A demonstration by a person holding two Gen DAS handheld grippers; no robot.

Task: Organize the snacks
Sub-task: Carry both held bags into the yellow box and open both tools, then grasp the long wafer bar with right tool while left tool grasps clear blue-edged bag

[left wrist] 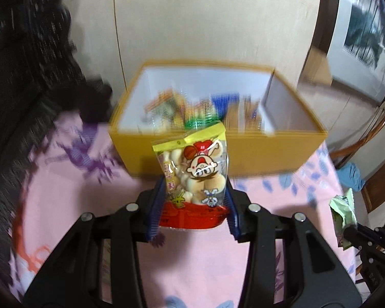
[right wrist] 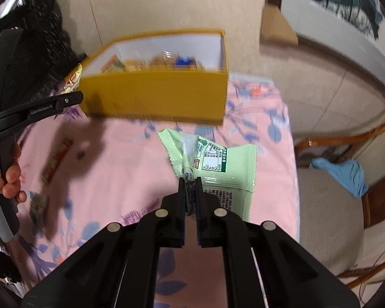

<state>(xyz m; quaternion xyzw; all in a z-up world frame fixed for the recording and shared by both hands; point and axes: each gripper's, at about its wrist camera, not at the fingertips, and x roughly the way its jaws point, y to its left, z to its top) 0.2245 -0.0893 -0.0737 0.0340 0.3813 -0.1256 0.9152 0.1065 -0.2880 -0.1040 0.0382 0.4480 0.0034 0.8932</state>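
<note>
Already seeing several packets sitting in yellow box (left wrist: 243, 151). Am gripping cartoon biscuit bag (left wrist: 195, 172) in left tool (left wrist: 192, 210), green packet (right wrist: 218, 164) pinched in right tool (right wrist: 190, 195), both above pink counter (right wrist: 110, 169). Red-yellow wrapper (right wrist: 56, 160) lying there, still waiting.

Biscuit bag (left wrist: 195, 169): glossy clear plastic film, printed. Green snack packet (right wrist: 218, 169): smooth plastic, slight sheen. Yellow box (left wrist: 256, 154): matt cardboard, white lining. Tablecloth (right wrist: 110, 169): pink floral cloth, matt. Gripper fingers (left wrist: 156, 205): matt black plastic, ribbed blue pads.
</note>
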